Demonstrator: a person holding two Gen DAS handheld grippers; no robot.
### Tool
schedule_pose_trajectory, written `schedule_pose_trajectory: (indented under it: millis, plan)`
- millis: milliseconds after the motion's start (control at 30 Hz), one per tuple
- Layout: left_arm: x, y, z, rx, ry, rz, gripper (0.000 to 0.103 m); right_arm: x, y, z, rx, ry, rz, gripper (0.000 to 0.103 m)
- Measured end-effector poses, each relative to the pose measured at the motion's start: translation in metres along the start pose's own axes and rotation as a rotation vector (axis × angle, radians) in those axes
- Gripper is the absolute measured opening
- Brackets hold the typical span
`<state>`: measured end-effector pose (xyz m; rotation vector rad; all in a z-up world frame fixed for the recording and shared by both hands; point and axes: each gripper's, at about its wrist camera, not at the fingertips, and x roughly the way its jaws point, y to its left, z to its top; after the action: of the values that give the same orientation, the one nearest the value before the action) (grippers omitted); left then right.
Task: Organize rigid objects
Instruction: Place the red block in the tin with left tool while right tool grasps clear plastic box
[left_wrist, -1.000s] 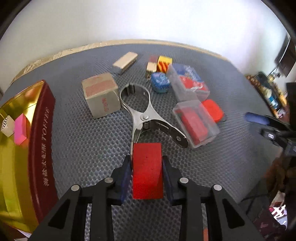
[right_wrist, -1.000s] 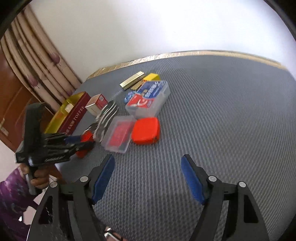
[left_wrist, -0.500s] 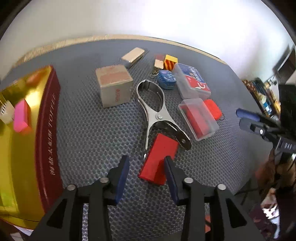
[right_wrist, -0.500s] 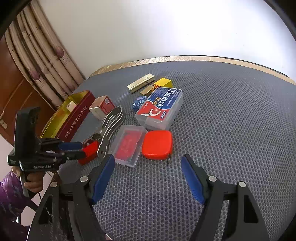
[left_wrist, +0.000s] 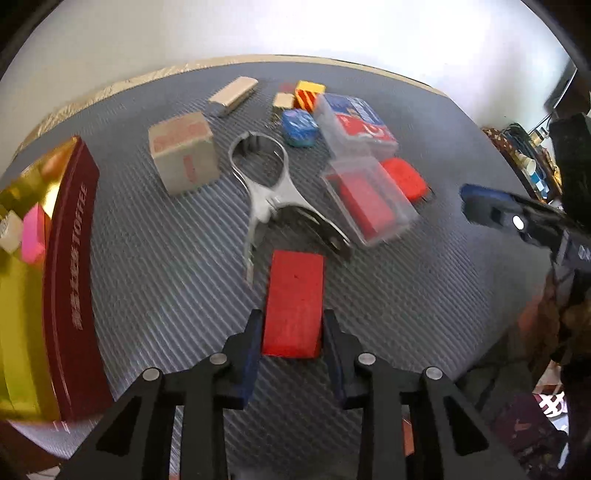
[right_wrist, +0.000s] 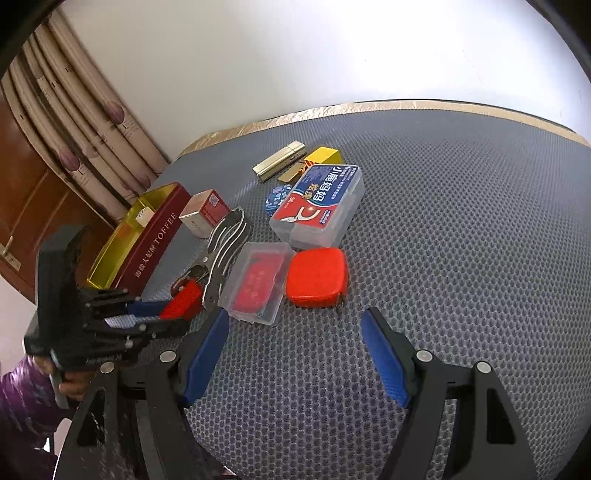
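Half a second ago the flat red rectangular block lay skewed and loose between my left gripper's pads; now it runs straight along the fingers, and both blue pads press its long sides, so I have it clamped again. In the right wrist view the block sits at the left gripper's tip just in front of the shiny steel spring clamp, its near end seemingly raised off the grey mesh mat, though I cannot be certain.

My right gripper hangs with its jaws wide apart and nothing between them, near the red rounded-square case, which is right of the clamp.

With the grip regained, I judge the next step is carrying the block left of the clamp into the gold-lined maroon toffee tin, where a pink block already lies.
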<state>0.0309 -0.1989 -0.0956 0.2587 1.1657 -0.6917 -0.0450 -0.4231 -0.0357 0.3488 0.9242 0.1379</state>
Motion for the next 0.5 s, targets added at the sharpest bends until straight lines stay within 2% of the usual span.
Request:
schedule_pose_trajectory:
  millis: [167, 333, 500]
  plan:
    - [-0.016, -0.003, -0.021, -0.005, -0.037, 0.024, 0.031, -0.001, 0.005, 0.002, -0.011, -0.004, 0.015, 0.073]
    - [-0.029, 0.012, -0.028, -0.057, -0.084, 0.05, 0.031, 0.004, 0.032, 0.002, -0.075, 0.014, 0.056, 0.073]
    - [-0.025, 0.026, -0.029, -0.117, -0.07, 0.01, 0.031, 0.017, 0.048, 0.003, -0.075, 0.033, 0.061, 0.072]
